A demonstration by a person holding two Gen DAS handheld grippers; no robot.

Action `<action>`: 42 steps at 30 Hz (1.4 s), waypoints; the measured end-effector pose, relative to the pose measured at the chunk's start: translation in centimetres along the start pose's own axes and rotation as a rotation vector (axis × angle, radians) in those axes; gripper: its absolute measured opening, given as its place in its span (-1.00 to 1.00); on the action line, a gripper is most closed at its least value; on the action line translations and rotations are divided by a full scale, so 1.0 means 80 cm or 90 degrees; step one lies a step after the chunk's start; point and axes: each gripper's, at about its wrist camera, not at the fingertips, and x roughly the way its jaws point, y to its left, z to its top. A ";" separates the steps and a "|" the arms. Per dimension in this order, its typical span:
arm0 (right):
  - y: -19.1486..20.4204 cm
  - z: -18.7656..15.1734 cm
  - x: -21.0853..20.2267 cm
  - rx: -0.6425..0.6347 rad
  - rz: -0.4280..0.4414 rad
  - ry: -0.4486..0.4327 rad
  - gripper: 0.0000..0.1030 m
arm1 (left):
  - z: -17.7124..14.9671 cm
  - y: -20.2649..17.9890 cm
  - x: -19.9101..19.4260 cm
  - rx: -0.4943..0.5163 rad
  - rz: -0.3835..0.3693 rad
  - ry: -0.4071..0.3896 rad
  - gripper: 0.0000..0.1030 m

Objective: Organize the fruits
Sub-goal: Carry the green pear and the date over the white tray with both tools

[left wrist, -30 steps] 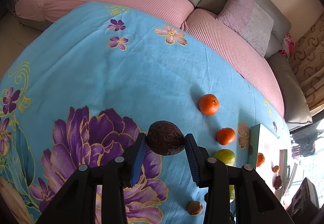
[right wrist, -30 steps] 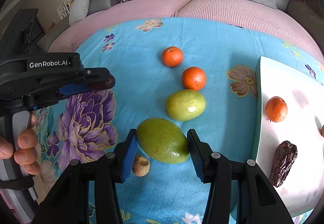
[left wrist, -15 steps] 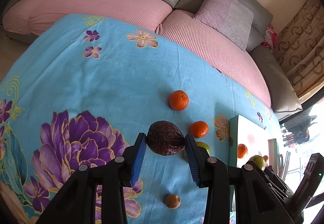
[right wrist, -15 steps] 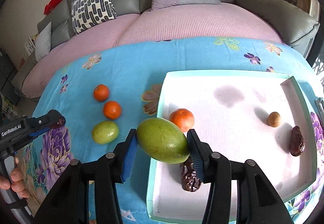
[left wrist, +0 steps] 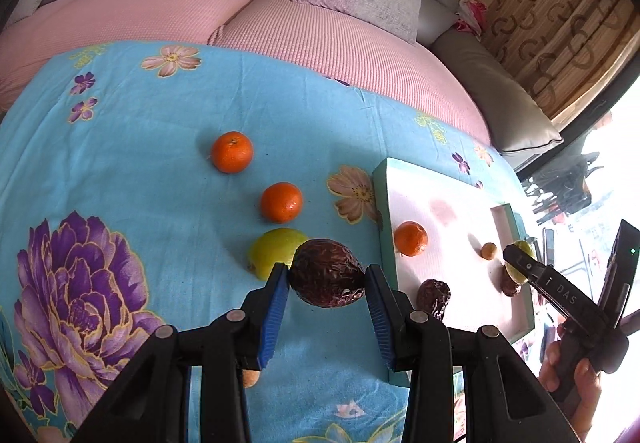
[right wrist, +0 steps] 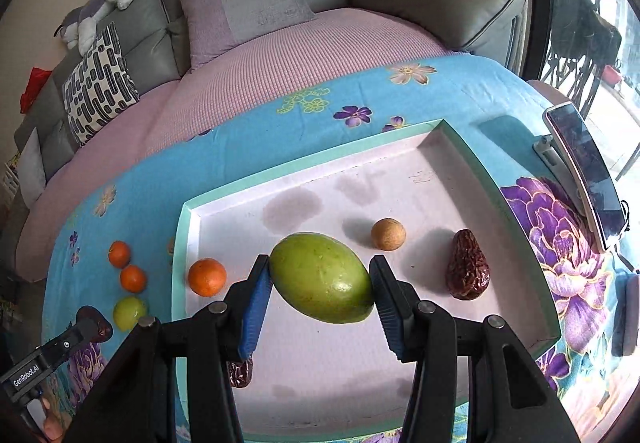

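While both carry fruit | right hand-held gripper (right wrist: 320, 279) pinches green mango (right wrist: 322, 277) over tray (right wrist: 182, 243) | left hand-held gripper (left wrist: 326, 279) pinches dark fruit (left wrist: 326, 277) near tray's left edge | next: lower, release.

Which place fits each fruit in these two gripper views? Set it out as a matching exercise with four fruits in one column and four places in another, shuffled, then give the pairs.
Fruits
1. large green fruit
2. dark wrinkled fruit
3. small round tan fruit
4. yellow-green fruit

Places
A. lying on the blue flowered cloth, outside the tray
B. clamped in the left gripper
C. clamped in the right gripper, above the tray
D. resting on the floor of the tray

Pairs: 1-C, 2-B, 3-D, 4-A
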 end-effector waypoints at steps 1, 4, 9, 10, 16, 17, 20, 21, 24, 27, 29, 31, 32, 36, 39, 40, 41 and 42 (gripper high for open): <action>-0.005 0.001 -0.001 0.008 -0.006 0.001 0.00 | -0.002 -0.007 0.002 0.009 -0.009 0.005 -0.19; -0.025 0.000 0.001 0.040 -0.017 0.012 0.00 | -0.011 -0.028 0.011 0.032 -0.039 0.025 -0.19; -0.046 -0.001 -0.004 0.068 -0.021 0.016 0.00 | -0.025 -0.061 0.026 0.065 -0.074 0.058 -0.19; -0.047 -0.001 -0.006 0.070 -0.021 0.014 0.00 | -0.027 -0.067 0.029 0.073 -0.078 0.063 -0.19; -0.055 -0.001 -0.008 0.077 -0.030 0.019 0.00 | -0.044 -0.098 0.046 0.122 -0.079 0.091 -0.19; -0.055 -0.002 -0.006 0.077 -0.032 0.025 0.00 | -0.047 -0.102 0.050 0.130 -0.076 0.095 -0.19; -0.055 -0.006 0.004 0.077 -0.031 0.049 0.00 | -0.055 -0.113 0.063 0.155 -0.070 0.113 -0.19; -0.055 -0.008 0.009 0.080 -0.027 0.059 0.00 | -0.059 -0.117 0.068 0.161 -0.068 0.121 -0.19; -0.057 -0.013 0.021 0.086 -0.034 0.084 0.00 | -0.068 -0.123 0.079 0.177 -0.061 0.143 -0.19; -0.057 -0.015 0.026 0.085 -0.041 0.094 0.00 | -0.073 -0.127 0.084 0.189 -0.059 0.153 -0.19; -0.058 -0.017 0.030 0.085 -0.043 0.102 0.00 | -0.075 -0.128 0.085 0.194 -0.058 0.157 -0.19; -0.058 -0.018 0.034 0.084 -0.047 0.111 0.00 | -0.076 -0.130 0.088 0.195 -0.055 0.161 -0.19; -0.058 -0.019 0.036 0.084 -0.048 0.115 0.00 | -0.076 -0.130 0.090 0.195 -0.054 0.164 -0.19; -0.057 -0.022 0.044 0.081 -0.051 0.131 0.00 | -0.075 -0.130 0.093 0.194 -0.055 0.167 -0.19; -0.056 -0.025 0.050 0.078 -0.055 0.144 0.00 | -0.075 -0.129 0.097 0.190 -0.056 0.172 -0.18; -0.056 -0.026 0.052 0.077 -0.056 0.148 0.00 | -0.075 -0.129 0.098 0.191 -0.052 0.173 -0.18; -0.053 -0.026 0.053 0.073 -0.060 0.147 0.00 | -0.076 -0.128 0.099 0.191 -0.050 0.175 -0.19; -0.053 -0.026 0.053 0.070 -0.063 0.147 0.00 | -0.076 -0.129 0.101 0.191 -0.051 0.176 -0.18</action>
